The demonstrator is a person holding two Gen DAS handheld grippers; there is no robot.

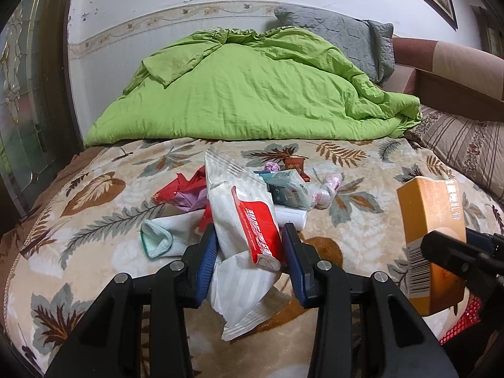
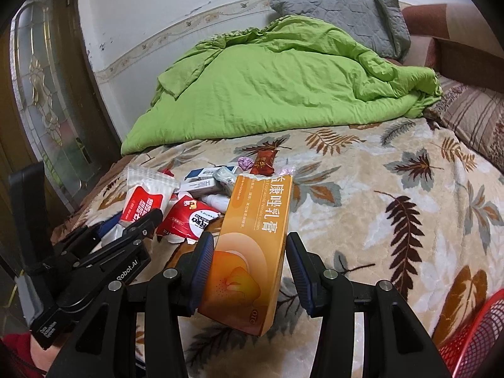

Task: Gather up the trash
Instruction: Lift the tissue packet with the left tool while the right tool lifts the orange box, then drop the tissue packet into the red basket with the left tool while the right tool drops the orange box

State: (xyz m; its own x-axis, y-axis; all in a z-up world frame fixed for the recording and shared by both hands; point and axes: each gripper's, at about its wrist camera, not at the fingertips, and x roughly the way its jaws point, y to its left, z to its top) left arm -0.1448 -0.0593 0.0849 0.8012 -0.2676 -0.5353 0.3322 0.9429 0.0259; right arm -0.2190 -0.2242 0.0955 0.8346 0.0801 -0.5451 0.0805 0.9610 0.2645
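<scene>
White wrapper [image 1: 242, 236] clamped in left tongs [image 1: 249, 252] — orange box [image 2: 252, 245] gripped by right tongs [image 2: 249, 261].

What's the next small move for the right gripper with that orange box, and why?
Probably swing the right gripper toward the red mesh basket at the lower right and release there. The orange box sits between its fingers, lifted off the leaf-print blanket, while the left gripper holds a white-and-red wrapper.
</scene>
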